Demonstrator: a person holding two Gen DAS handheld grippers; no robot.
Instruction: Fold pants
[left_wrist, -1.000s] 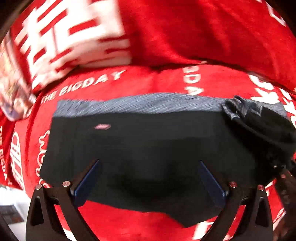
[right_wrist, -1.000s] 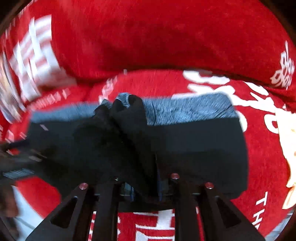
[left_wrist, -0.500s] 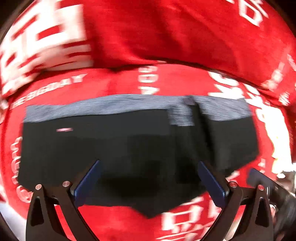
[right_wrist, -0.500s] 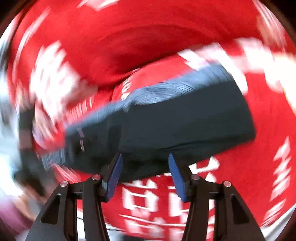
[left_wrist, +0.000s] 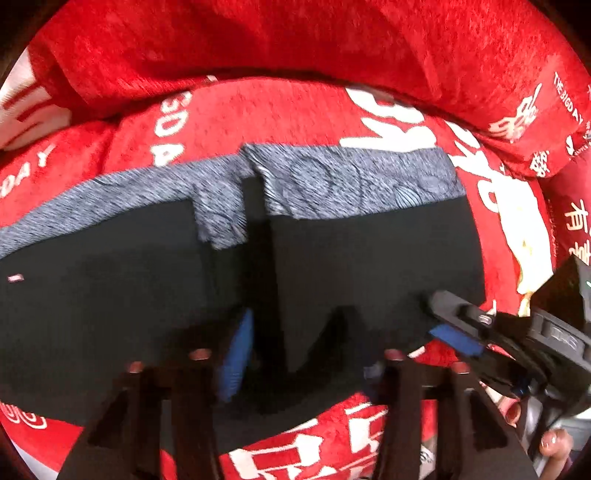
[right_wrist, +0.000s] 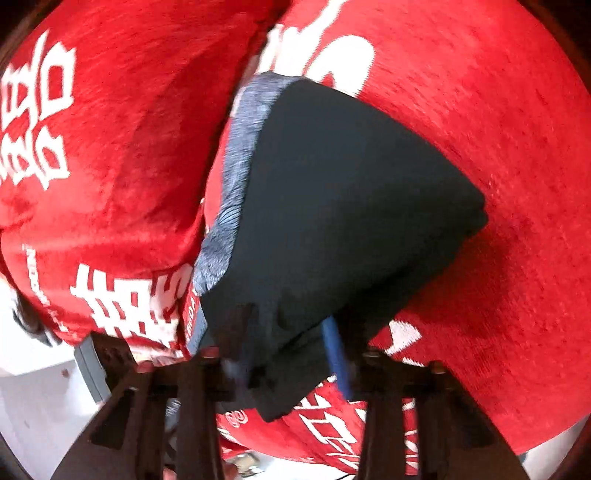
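Black pants with a grey patterned waistband lie flat on a red blanket, the right part folded over the left. My left gripper points down at their lower edge. Its jaws are closing, with a raised ridge of black cloth pinched between the blue pads. My right gripper comes in from the right, shut on the lower right corner. In the right wrist view the pants run away from the right gripper, cloth clamped between its pads.
A thick red roll of blanket with white lettering rises behind the pants. A person's hand holds the right gripper at the lower right. White floor shows past the blanket's edge in the right wrist view.
The right gripper let go of the bunched leg, opened, rolled over and shut on the pants' lower right corner. The left gripper slid right and narrowed from wide open onto the cloth.
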